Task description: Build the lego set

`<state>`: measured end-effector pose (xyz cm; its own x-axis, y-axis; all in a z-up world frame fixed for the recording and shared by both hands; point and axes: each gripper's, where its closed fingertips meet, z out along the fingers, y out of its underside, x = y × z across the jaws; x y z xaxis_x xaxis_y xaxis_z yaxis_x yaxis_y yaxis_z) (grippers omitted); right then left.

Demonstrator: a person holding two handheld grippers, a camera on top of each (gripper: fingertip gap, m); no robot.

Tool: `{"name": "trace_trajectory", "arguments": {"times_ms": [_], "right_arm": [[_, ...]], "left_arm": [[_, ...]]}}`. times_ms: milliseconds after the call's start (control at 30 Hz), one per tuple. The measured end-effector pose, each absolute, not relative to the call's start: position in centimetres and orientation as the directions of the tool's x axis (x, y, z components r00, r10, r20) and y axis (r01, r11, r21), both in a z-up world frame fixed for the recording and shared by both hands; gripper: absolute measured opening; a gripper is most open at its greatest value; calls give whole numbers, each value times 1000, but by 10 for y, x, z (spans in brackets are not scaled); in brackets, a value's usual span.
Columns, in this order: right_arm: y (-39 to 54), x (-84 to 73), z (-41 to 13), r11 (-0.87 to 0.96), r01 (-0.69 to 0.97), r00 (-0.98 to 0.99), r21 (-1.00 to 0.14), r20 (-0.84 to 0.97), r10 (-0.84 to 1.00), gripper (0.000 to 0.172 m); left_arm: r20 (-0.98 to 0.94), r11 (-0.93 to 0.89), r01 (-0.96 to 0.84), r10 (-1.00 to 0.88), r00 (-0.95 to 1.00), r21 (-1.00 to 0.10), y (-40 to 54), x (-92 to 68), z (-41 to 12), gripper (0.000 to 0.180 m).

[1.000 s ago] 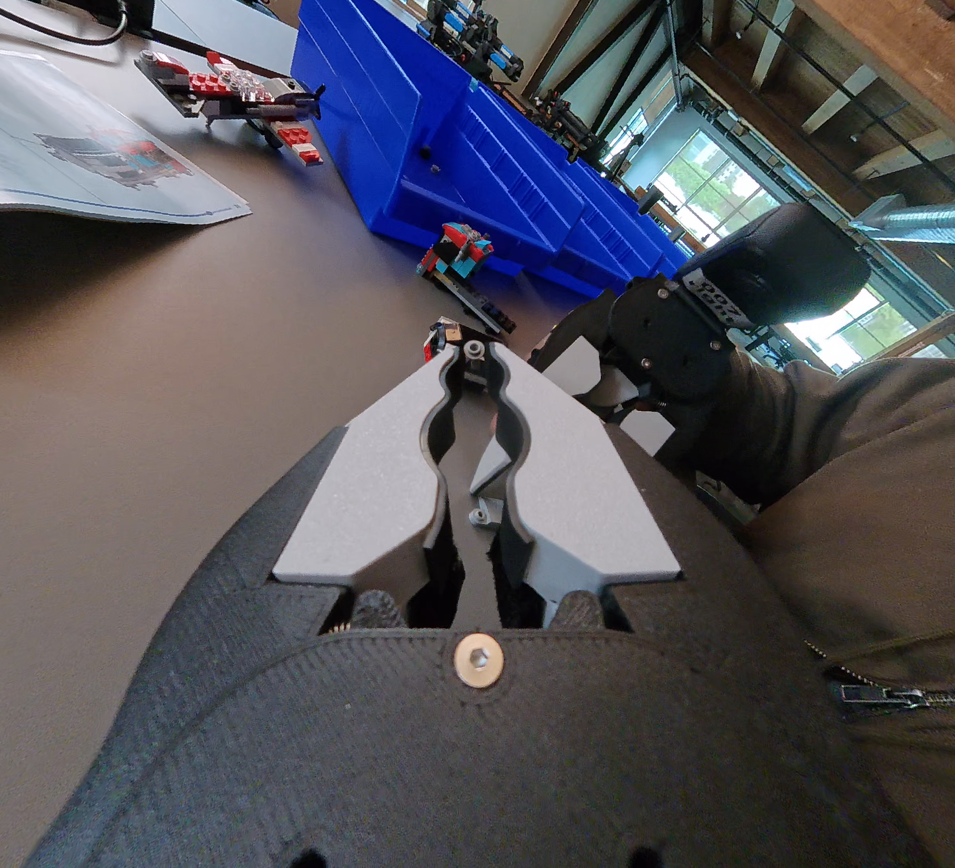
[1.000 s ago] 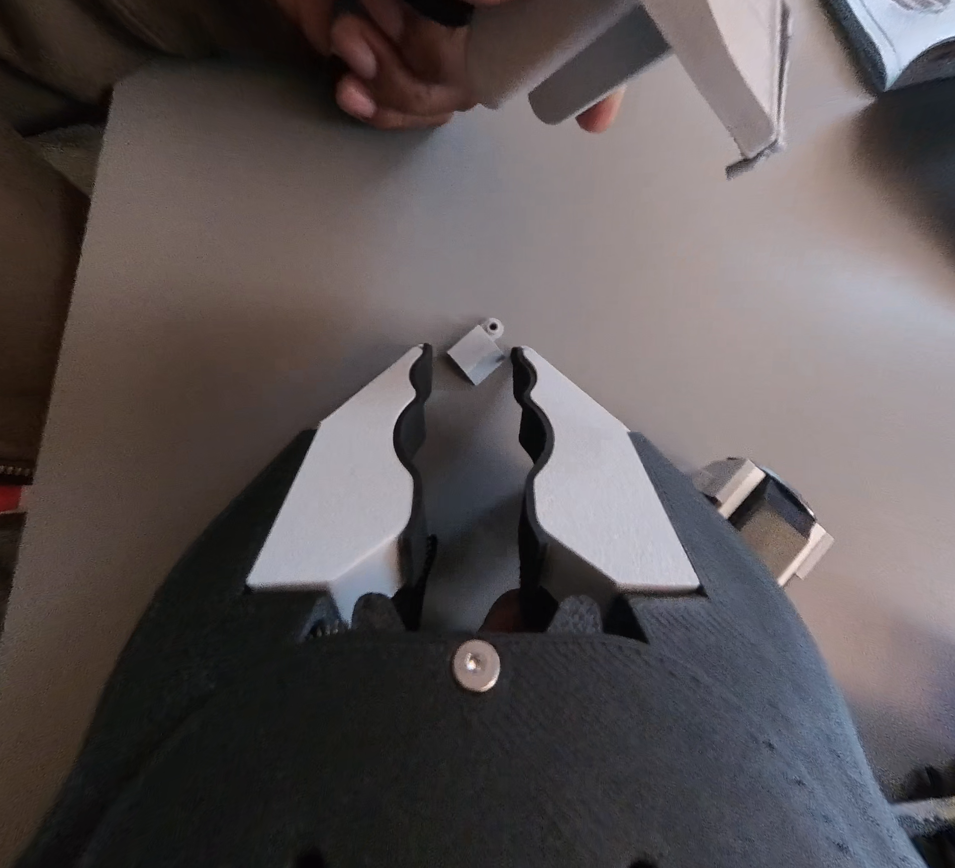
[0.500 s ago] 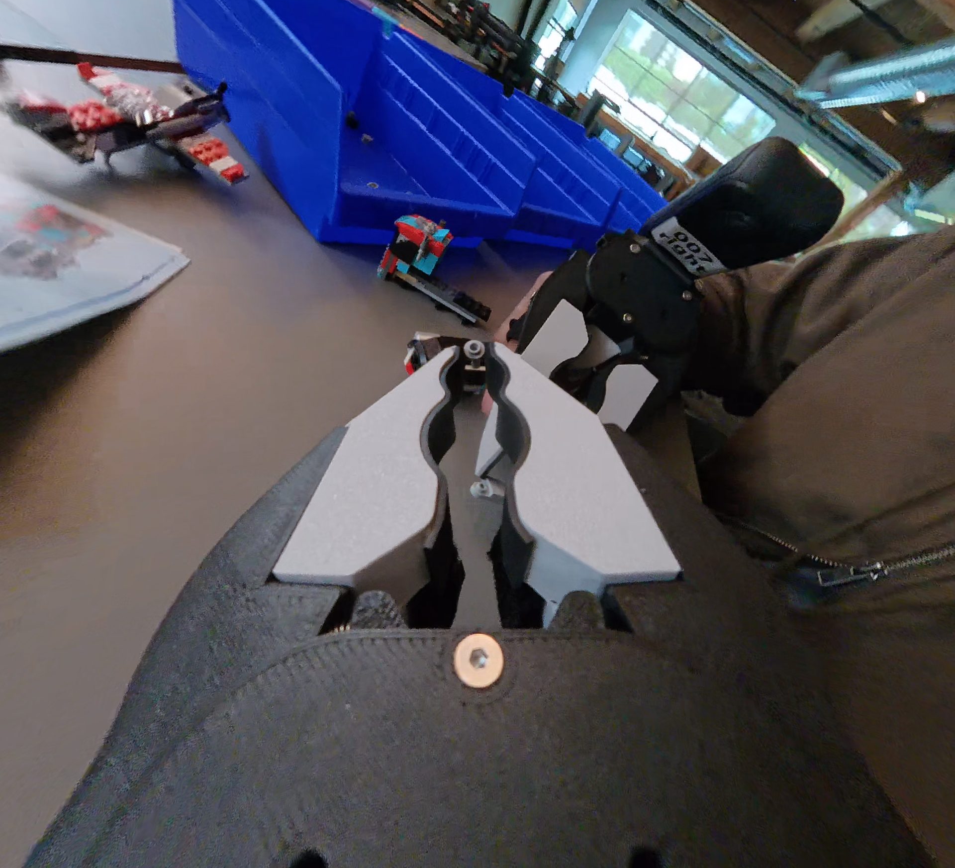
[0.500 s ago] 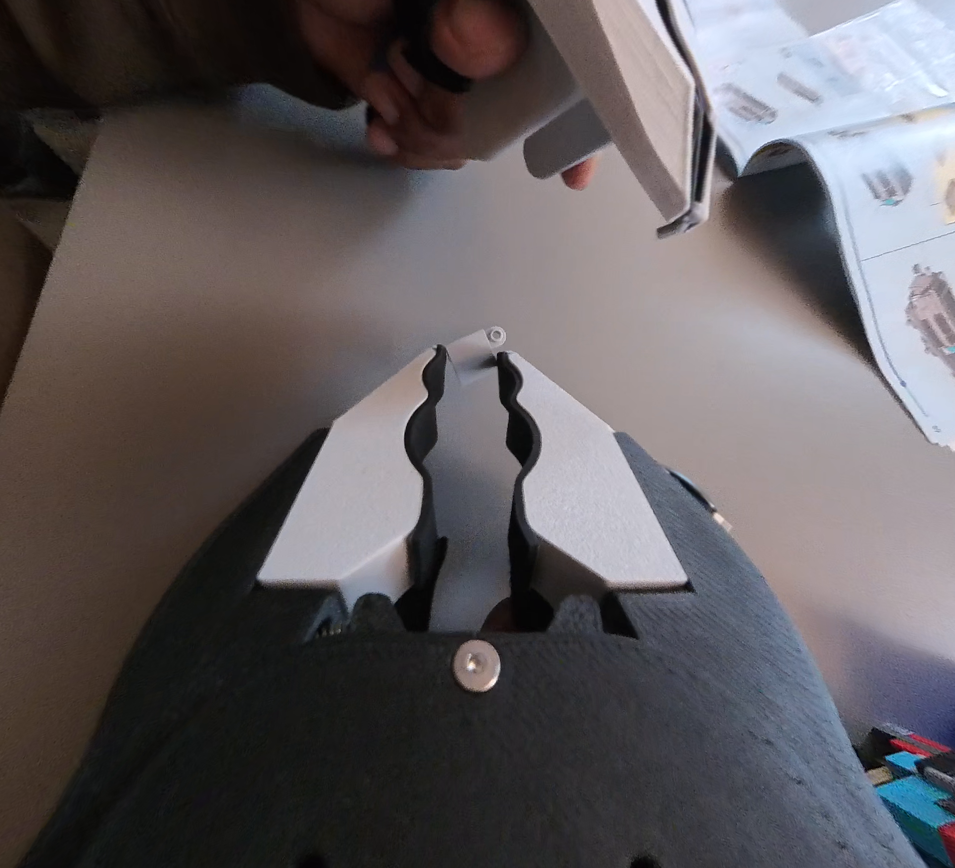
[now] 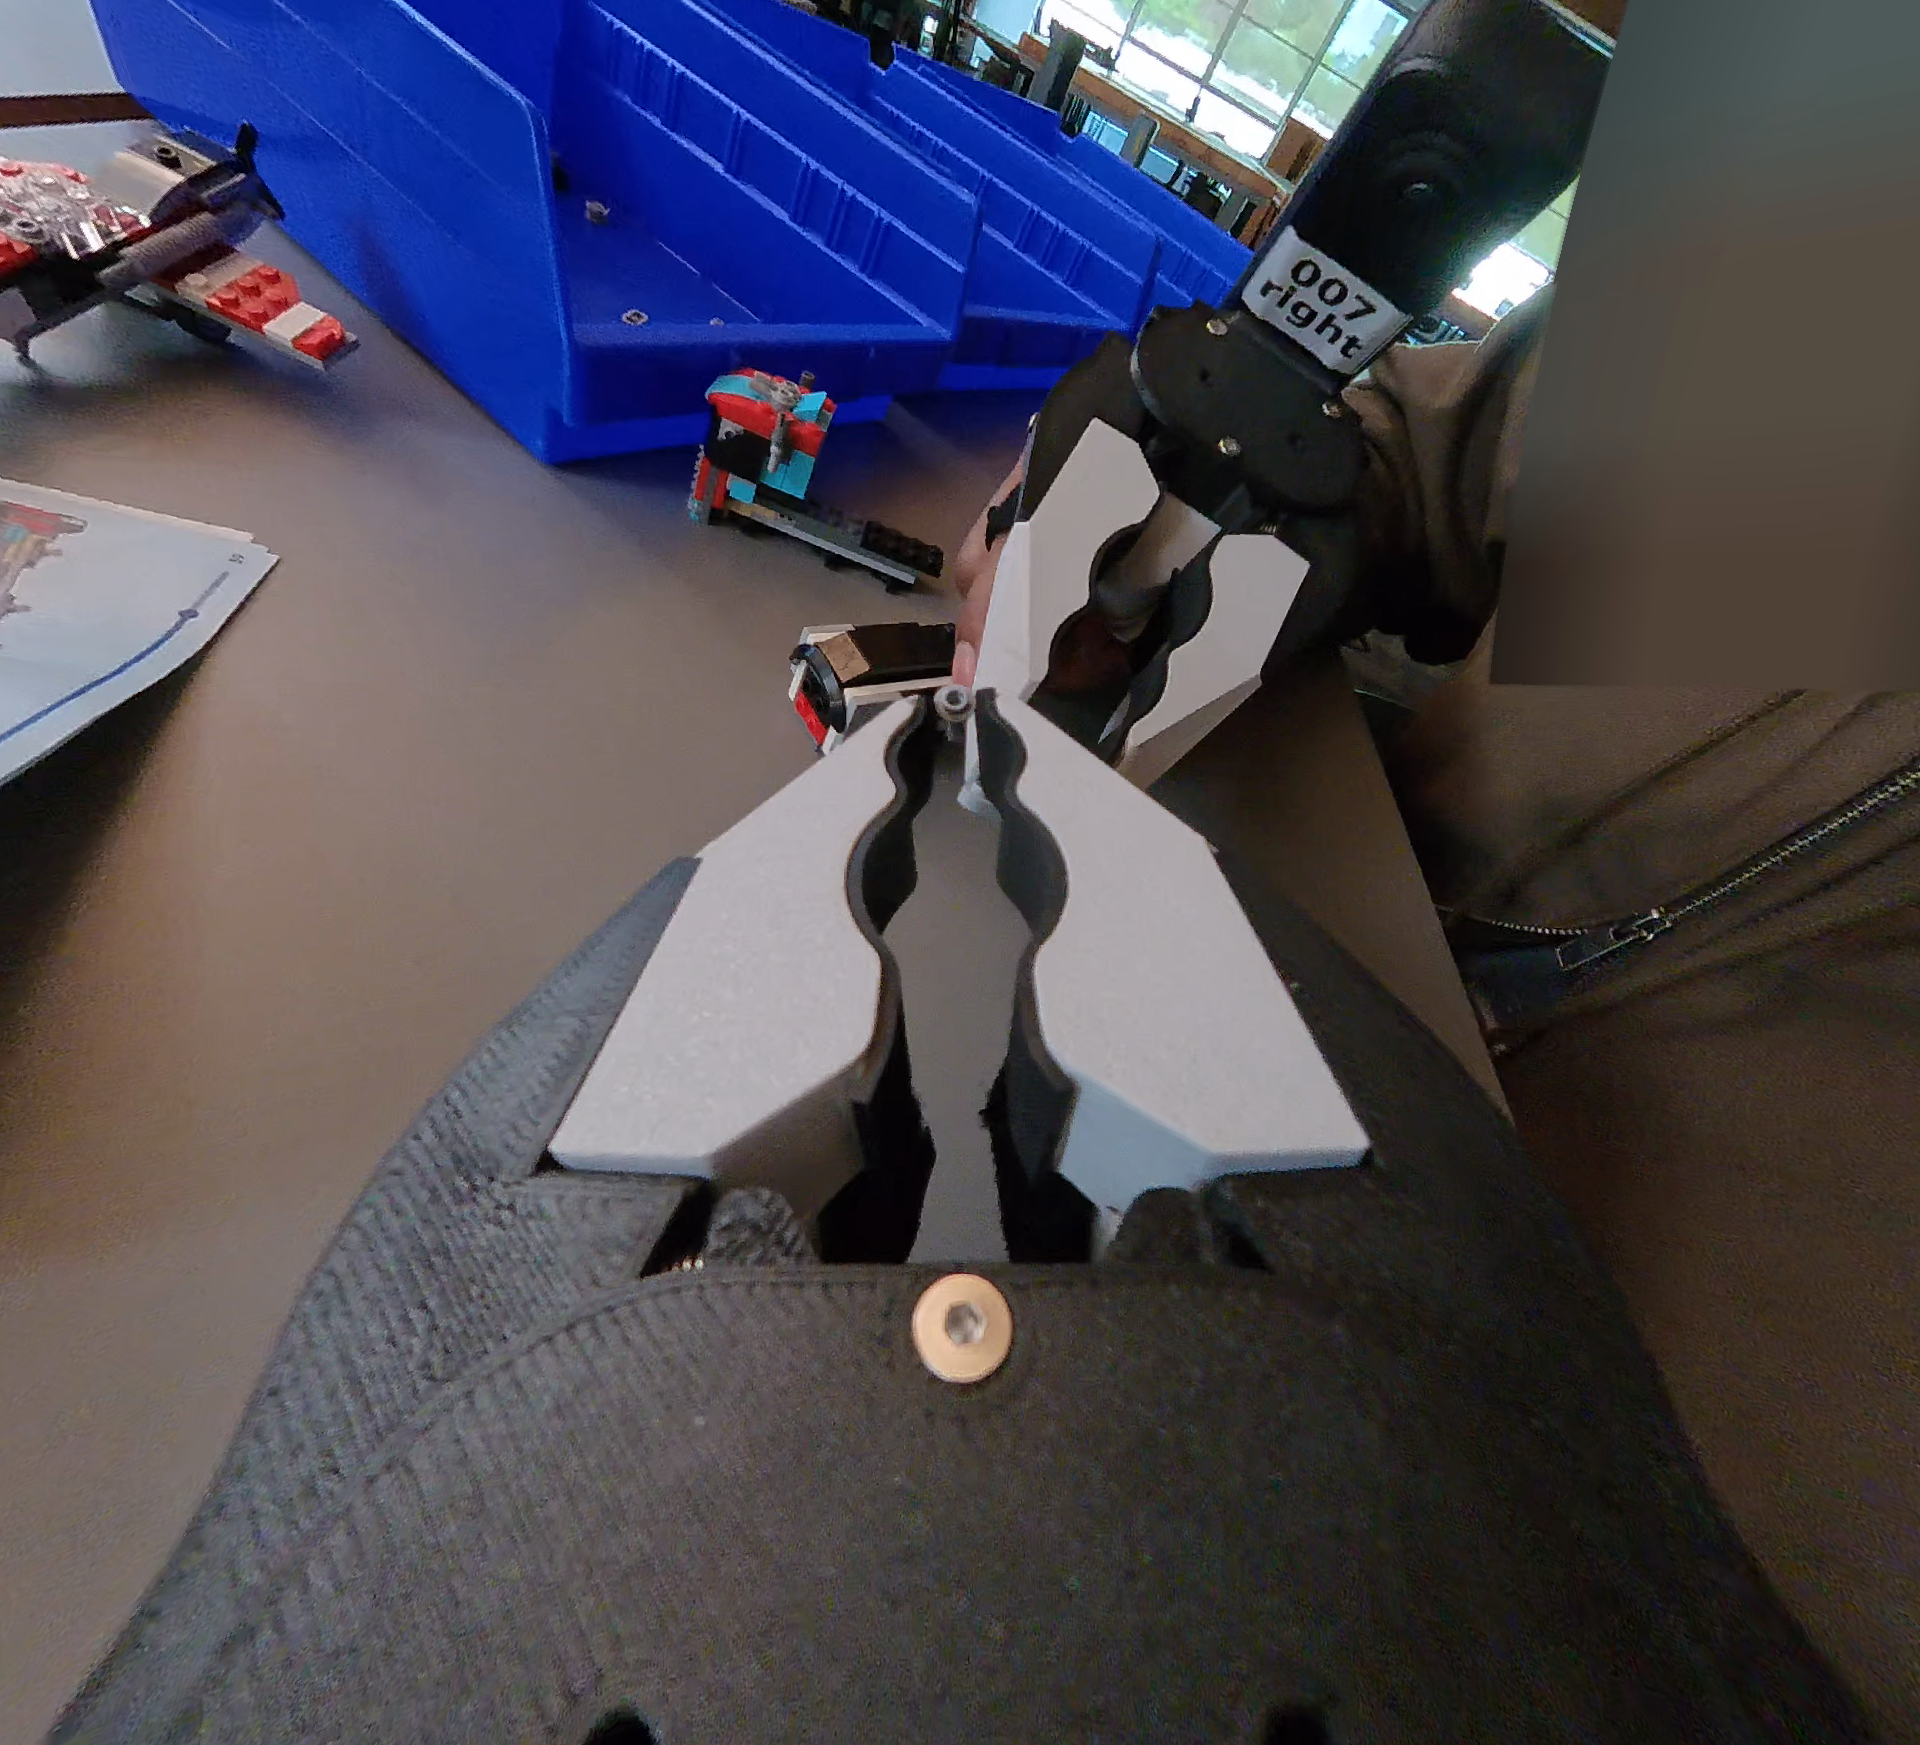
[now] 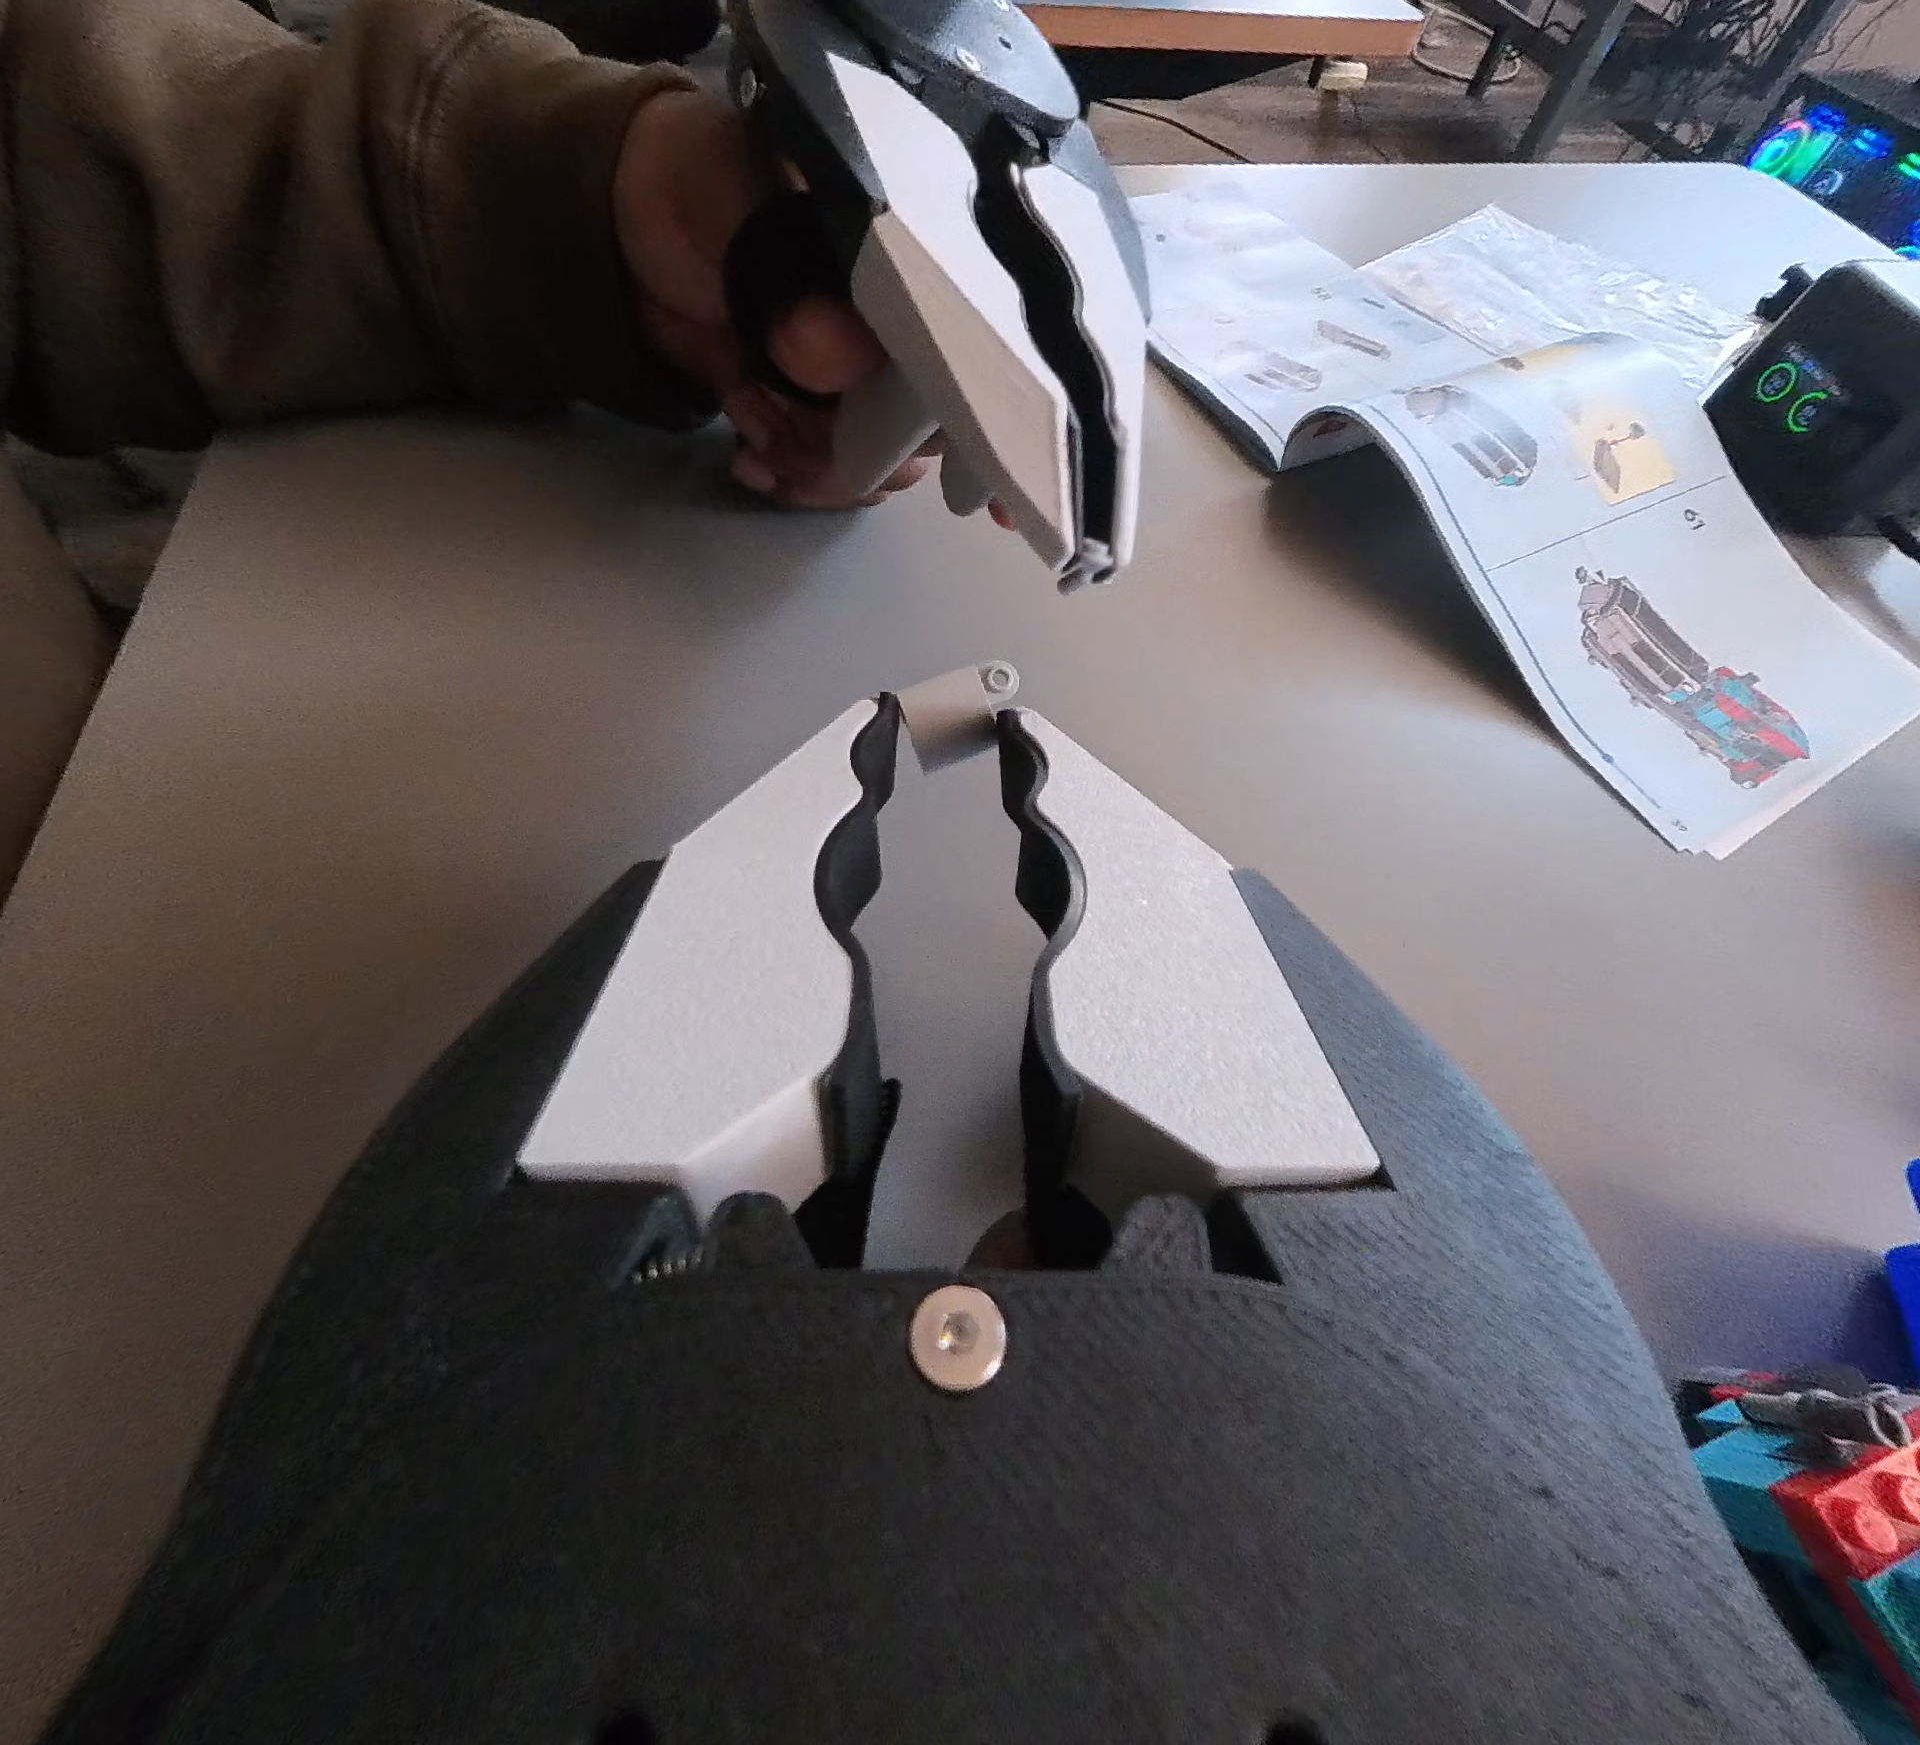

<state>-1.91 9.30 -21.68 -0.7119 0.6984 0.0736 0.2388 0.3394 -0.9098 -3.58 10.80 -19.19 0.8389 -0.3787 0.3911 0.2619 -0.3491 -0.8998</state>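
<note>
Grey smooth plastic piece [image 6: 951,719] with a round stud clamped between right gripper [image 6: 940,724] fingers; left gripper [image 5: 951,719] pinches a small grey peg [image 5: 952,703]

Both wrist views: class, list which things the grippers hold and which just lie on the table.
Held:
- small grey piece, in left gripper
- light grey curved brick, in right gripper

Lying about:
- instruction booklet
- blue bins
- red-and-teal brick build
- red plane model

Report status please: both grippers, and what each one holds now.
Left gripper shut on small grey piece. Right gripper shut on light grey hinge piece, above grey table. Nothing between them.
</note>
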Motion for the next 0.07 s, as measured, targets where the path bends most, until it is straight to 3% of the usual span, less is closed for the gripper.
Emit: {"name": "trace_trajectory", "arguments": {"times_ms": [67], "right_arm": [[93, -19, -217, 338, 240, -715, -910, 70, 696, 20]], "left_arm": [[402, -361, 264, -390, 829, -895, 108, -33, -193, 8]]}}
